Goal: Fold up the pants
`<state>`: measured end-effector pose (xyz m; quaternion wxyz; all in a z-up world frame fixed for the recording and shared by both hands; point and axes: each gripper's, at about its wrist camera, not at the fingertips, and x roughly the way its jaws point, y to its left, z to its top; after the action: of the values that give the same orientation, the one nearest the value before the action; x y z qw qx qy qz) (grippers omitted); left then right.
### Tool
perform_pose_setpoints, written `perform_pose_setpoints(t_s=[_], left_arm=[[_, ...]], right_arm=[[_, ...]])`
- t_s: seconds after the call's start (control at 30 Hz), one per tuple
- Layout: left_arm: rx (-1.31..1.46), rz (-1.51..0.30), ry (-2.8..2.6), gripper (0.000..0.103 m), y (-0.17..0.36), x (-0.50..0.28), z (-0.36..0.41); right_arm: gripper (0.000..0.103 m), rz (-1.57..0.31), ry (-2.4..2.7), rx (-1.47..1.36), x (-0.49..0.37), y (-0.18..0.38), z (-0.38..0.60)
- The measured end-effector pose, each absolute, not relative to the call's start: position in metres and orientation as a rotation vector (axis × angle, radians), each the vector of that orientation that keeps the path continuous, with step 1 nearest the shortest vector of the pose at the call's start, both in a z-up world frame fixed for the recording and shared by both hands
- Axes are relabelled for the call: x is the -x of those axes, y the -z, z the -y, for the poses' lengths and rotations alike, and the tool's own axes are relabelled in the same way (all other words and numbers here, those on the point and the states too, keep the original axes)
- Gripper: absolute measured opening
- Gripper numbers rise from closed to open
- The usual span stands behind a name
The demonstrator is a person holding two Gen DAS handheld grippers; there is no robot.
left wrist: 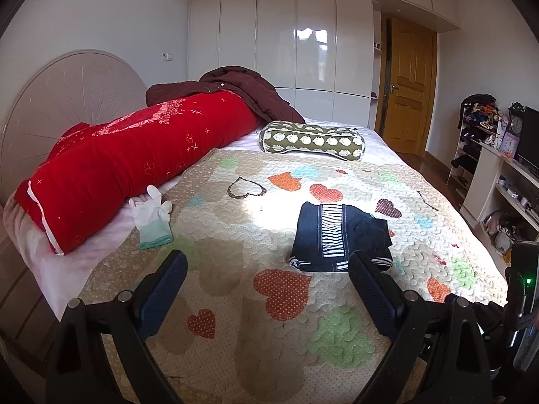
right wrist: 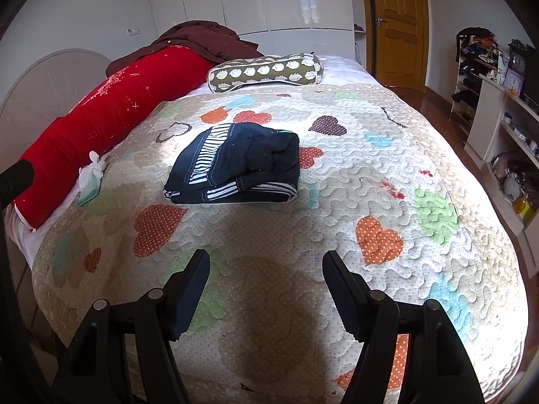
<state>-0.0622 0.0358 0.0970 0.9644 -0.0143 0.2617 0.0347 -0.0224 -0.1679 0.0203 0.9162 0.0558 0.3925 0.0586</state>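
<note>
The dark navy pants (left wrist: 340, 235) with a black-and-white striped side band lie folded into a compact bundle on the heart-patterned quilt (left wrist: 235, 303). They also show in the right wrist view (right wrist: 235, 165), near the middle of the quilt (right wrist: 370, 202). My left gripper (left wrist: 267, 259) is open and empty, held above the quilt just in front of the bundle. My right gripper (right wrist: 266, 262) is open and empty, above the quilt and well short of the bundle.
A long red bolster (left wrist: 128, 165) lies along the left side with a white glove (left wrist: 151, 215) beside it. A green patterned pillow (left wrist: 311, 141) and a maroon blanket (left wrist: 235, 91) sit at the far end. Shelves with clutter (left wrist: 505, 175) stand to the right.
</note>
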Motion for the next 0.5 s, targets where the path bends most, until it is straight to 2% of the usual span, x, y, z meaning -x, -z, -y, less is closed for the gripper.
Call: perform_pose_setpoints(t_s=[0.5], left_arm=[[-0.023, -0.577, -0.116, 0.1, -0.0876, 0.0635, -0.03]], right_arm=[[0.075, -0.824, -0.109, -0.098, 0.0217, -0.0139, 0.1641]])
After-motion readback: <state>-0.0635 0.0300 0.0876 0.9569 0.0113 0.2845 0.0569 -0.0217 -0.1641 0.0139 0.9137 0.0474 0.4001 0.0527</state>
